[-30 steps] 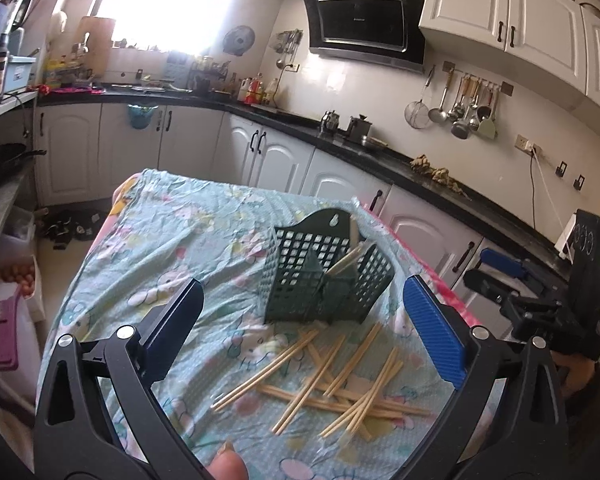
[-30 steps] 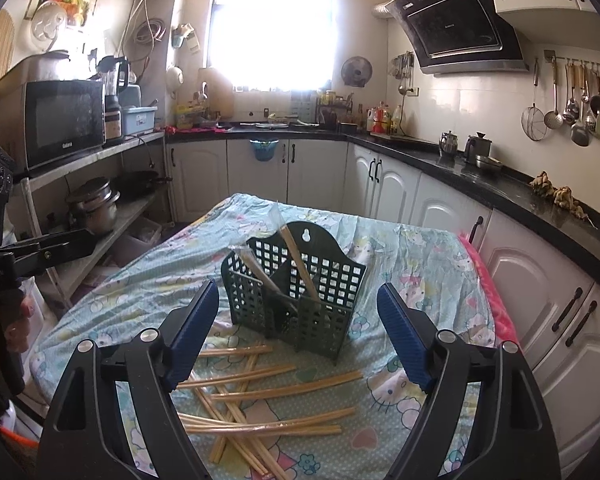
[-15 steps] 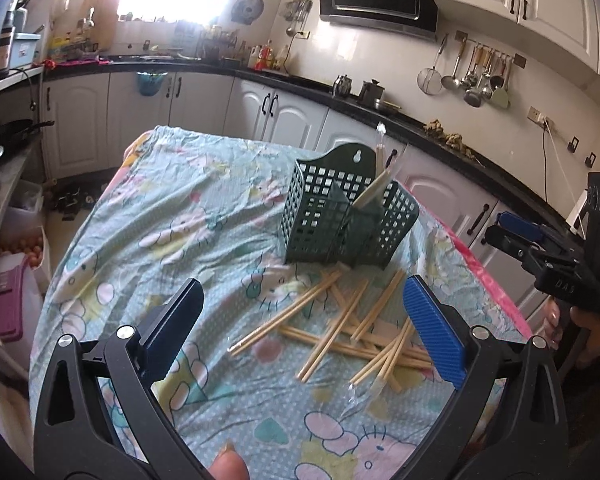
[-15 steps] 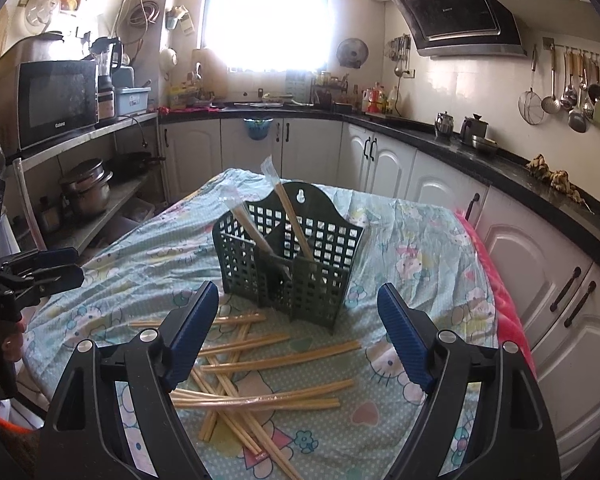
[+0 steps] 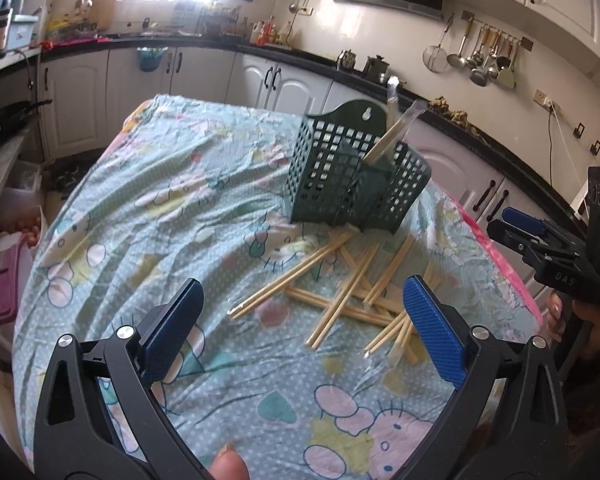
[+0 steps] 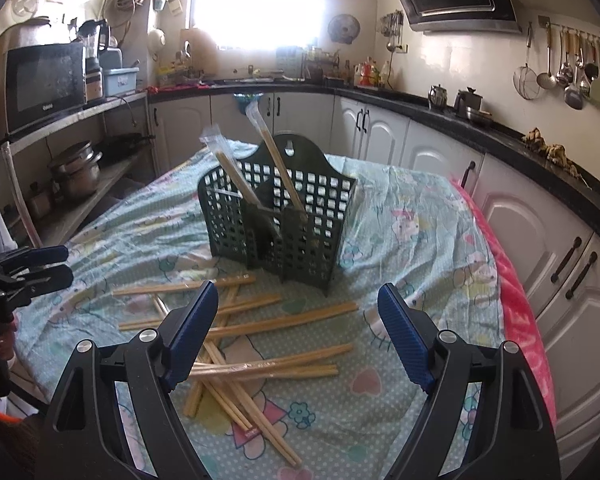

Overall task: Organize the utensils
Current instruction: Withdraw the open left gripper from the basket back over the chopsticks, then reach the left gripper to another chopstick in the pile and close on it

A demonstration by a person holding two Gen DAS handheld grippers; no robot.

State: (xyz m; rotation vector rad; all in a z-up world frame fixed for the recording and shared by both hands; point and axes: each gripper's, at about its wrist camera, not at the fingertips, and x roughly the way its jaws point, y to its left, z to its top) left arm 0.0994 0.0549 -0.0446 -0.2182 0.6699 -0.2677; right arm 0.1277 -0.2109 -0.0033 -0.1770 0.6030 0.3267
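Note:
A dark green perforated utensil holder (image 5: pixel 352 184) (image 6: pixel 276 216) stands upright on the cartoon-print cloth. Two plastic-wrapped chopstick pairs (image 6: pixel 280 160) lean out of its compartments. Several loose wooden chopsticks (image 5: pixel 340 292) (image 6: pixel 260 324) lie scattered on the cloth in front of the holder. My left gripper (image 5: pixel 302 284) hovers over the near side of that pile, open and empty. My right gripper (image 6: pixel 297 288) hangs over the pile from the other side, also open with nothing between its blue pads (image 6: pixel 404 336). Each gripper shows at the edge of the other's view: the right gripper (image 5: pixel 500 224) and the left gripper (image 6: pixel 56 266).
The table (image 5: pixel 148 184) is covered by the light blue cloth, with a pink blanket edge (image 6: pixel 512 312) on the cabinet side. White cabinets (image 6: pixel 440 160) and a black counter wrap around behind. A shelf with pots (image 6: pixel 76 168) and a microwave stands on the window side.
Both grippers have sunk toward the table and tipped further down, so the holder and the loose chopsticks look nearer. Both stay open and empty. Nothing on the cloth has moved.

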